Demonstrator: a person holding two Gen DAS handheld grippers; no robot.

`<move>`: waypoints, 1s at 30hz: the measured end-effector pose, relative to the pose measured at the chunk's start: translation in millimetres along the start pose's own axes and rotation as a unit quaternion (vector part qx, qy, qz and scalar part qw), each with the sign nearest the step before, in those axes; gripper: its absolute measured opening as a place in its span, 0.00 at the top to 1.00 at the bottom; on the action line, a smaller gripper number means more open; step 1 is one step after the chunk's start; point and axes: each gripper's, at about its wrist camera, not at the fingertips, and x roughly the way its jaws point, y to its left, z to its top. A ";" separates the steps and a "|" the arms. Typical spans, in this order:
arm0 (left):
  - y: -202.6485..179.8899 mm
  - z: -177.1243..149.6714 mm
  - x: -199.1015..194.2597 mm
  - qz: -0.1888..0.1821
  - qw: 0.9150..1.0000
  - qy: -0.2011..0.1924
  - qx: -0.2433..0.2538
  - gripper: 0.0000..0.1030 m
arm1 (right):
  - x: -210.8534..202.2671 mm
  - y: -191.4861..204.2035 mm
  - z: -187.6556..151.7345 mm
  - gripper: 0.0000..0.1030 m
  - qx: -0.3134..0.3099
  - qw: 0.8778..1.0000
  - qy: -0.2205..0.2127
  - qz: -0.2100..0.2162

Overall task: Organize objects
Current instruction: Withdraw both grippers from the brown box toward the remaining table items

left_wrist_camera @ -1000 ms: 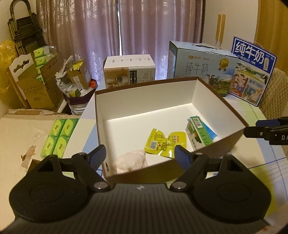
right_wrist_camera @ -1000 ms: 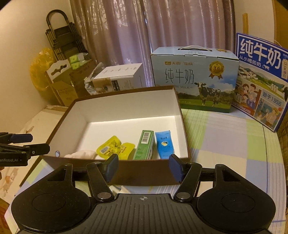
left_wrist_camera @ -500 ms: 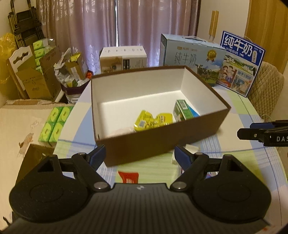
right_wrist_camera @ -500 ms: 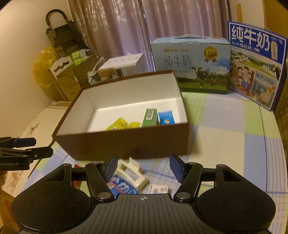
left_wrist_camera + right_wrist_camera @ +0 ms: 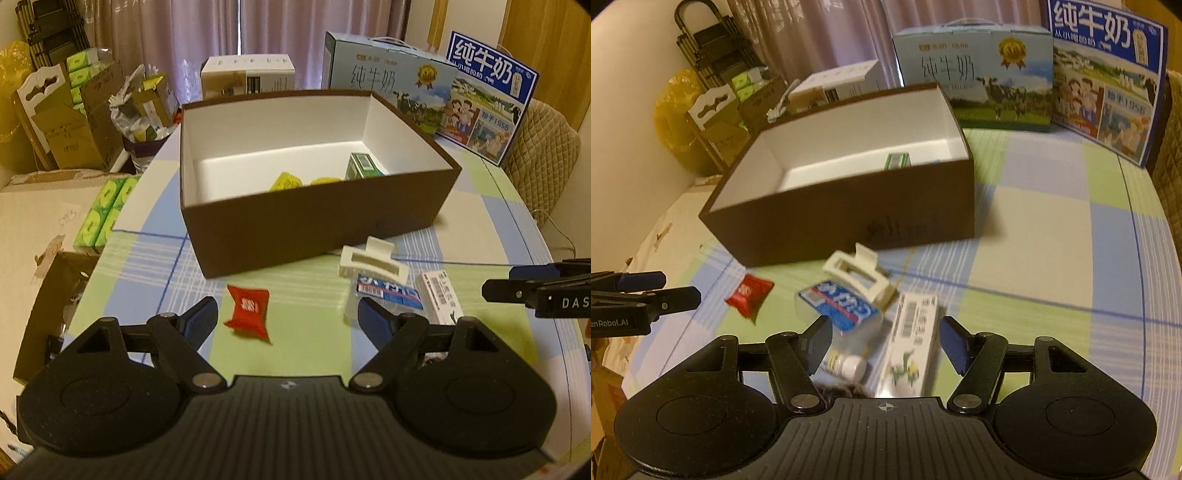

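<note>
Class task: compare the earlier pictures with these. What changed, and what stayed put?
Both grippers drew back from the brown box, bringing the red packet and hair clip into view. Left gripper and right gripper are both open and empty. The box contents stayed.

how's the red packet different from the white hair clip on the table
The red packet is a flat, soft pouch with white print; the white hair clip is a rigid plastic claw with an open slot. The red packet lies alone on the tablecloth, while the white hair clip rests partly on the blue-labelled pack. The packet sits left of the clip. Both lie outside the brown box, in front of it.
</note>
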 end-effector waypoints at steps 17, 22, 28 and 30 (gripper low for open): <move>-20.0 -28.3 11.0 -0.009 0.999 0.041 0.002 0.22 | 12.7 -6.4 -41.2 0.40 0.006 0.999 0.051 -0.018; -19.6 -34.2 13.9 -0.004 0.999 0.049 -0.002 0.22 | 19.1 -8.1 -46.1 0.41 0.007 0.998 0.056 -0.021; -16.5 -36.8 16.0 0.004 0.999 0.053 -0.006 0.22 | 26.5 -6.5 -43.8 0.40 0.002 0.998 0.053 -0.025; -15.0 -37.5 16.2 0.007 0.999 0.053 -0.008 0.22 | 29.0 -5.7 -42.5 0.41 -0.001 0.998 0.053 -0.027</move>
